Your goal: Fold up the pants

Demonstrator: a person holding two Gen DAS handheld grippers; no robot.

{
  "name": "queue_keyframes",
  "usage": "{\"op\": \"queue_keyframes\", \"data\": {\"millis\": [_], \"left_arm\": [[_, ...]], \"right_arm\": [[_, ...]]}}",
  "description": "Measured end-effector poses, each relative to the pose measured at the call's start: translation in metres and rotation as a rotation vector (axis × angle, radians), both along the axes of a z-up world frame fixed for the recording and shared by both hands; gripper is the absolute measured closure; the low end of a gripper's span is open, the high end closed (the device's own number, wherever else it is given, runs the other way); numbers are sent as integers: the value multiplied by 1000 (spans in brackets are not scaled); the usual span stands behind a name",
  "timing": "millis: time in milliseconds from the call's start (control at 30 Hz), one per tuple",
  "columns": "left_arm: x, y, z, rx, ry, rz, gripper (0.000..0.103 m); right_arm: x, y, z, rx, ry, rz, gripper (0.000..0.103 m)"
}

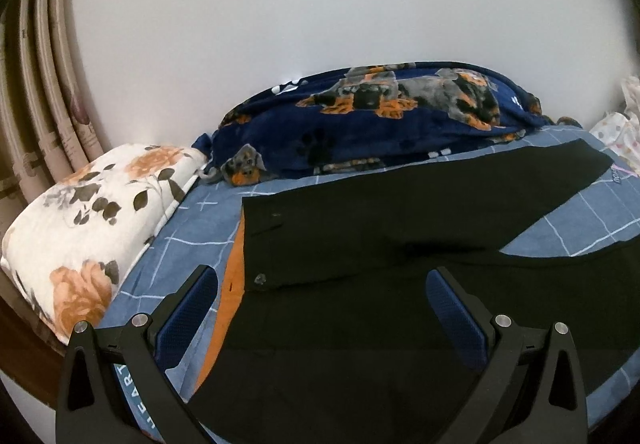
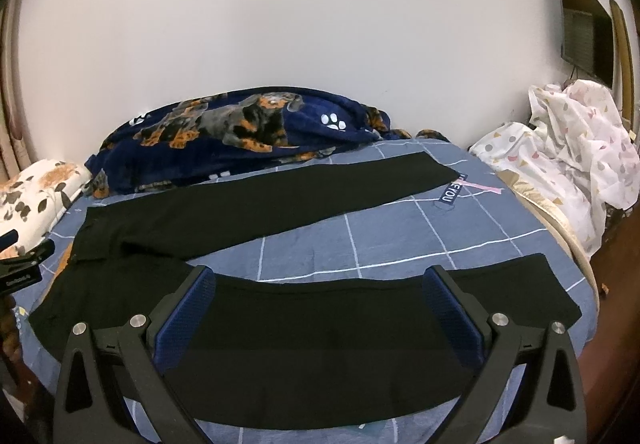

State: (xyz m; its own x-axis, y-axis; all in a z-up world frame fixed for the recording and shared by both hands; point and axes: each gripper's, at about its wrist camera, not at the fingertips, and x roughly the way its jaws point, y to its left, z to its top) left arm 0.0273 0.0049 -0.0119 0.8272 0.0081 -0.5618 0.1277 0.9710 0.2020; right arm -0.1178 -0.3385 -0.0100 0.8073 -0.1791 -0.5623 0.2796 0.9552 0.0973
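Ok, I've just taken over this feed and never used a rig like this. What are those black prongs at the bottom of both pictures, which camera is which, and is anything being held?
No robot arm here: a person carries a two-finger gripper in each hand, with a fisheye camera on each looking forward along its fingers. The prongs are those fingers, black with blue pads.

The left wrist view shows the left gripper above the waist end of the black pants. The right wrist view shows the right gripper above the nearer leg, with the other leg splayed away toward the far side.

The pants lie spread flat on a blue checked bedsheet. Behind them are a navy dog-print blanket, a white floral pillow and crumpled white patterned bedding.

Both grippers are open and hold nothing.
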Motion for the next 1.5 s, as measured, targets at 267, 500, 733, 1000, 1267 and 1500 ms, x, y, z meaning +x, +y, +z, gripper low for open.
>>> {"op": "queue_keyframes", "data": {"millis": [267,500,733,1000,1267,1500], "left_arm": [[8,8,8,-15,-27,-25,0],[33,31,8,-52,57,-82,0],[117,121,-2,-282,213,-35,10],[229,154,-48,-255,405,-75,59],[300,166,-83,-323,465,-103,59],[329,152,-104,-228,494,-133,59]], "right_arm": [[3,10,10,6,-23,38,0],[9,18,13,-5,-15,69,0],[22,15,0,6,35,69,0],[44,16,-17,22,110,66,0],[59,24,-31,-12,196,71,0],[70,27,-41,-10,246,67,0]]}}
